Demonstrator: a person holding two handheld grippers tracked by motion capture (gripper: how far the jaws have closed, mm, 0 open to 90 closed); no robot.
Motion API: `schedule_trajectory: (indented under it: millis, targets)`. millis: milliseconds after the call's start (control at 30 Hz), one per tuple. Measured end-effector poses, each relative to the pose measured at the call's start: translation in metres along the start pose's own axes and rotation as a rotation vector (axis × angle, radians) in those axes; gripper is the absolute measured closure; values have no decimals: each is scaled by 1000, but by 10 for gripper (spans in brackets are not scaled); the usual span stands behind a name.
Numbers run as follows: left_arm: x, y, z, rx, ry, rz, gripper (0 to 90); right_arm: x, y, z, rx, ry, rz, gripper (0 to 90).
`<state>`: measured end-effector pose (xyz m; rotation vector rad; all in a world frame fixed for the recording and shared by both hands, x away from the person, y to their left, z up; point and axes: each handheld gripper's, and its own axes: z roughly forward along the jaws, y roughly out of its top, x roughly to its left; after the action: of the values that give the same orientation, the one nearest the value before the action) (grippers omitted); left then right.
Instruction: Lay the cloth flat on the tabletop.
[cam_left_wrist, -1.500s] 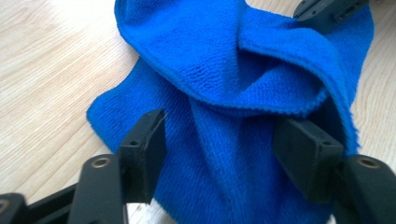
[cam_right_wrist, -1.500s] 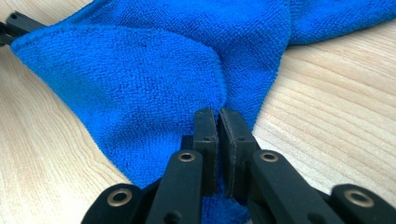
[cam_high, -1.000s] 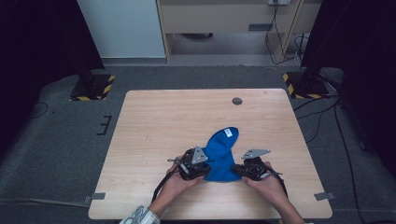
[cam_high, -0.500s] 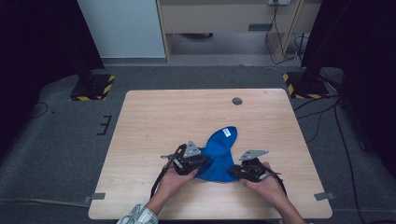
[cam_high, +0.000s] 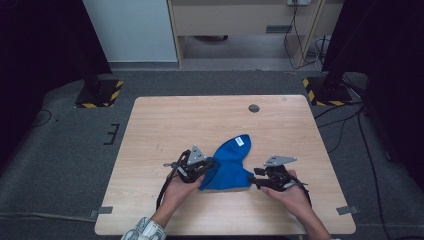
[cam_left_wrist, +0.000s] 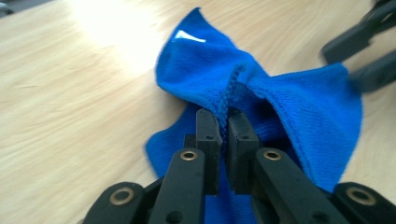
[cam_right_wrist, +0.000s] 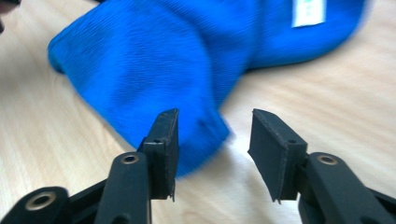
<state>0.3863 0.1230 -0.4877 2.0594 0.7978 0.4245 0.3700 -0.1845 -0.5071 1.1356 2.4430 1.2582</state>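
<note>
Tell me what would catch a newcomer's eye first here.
The bright blue cloth, crumpled near the front middle of the wooden table. The left gripper is shut on a raised fold of it, while the right gripper is open at the cloth's corner.

We can read no text, brand or number anywhere. The one label we find is a small white tag (cam_right_wrist: 308, 11) sewn on the blue cloth (cam_right_wrist: 154, 60), at about one o'clock in the right gripper view; faint greenish marks sit on it, too blurred to make out. In the left gripper view the same tag (cam_left_wrist: 189, 36) glares plain white at about eleven o'clock.
</note>
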Motion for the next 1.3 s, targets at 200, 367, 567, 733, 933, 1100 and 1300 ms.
schedule_trajectory:
  millis: [200,367,567,733,933,1100,1300]
  targets:
    - [20,-6,3,17,-18,-75,840,-23,13,-2,-31,-116,37,415]
    - [22,-9,9,45,3,-55,838,-39,30,21,-17,-138,54,392]
    - [30,-7,16,53,-12,-29,834,-59,62,57,23,-203,64,420]
    - [34,-8,17,39,-31,-59,834,-71,73,69,1,-213,90,409]
    - [38,-8,15,26,-39,-81,834,-75,80,88,25,-191,79,535]
    - [39,-9,15,23,-49,-86,834,-76,78,91,39,-176,70,816]
    - [40,-10,17,24,-57,-99,822,-74,70,76,44,-158,57,893]
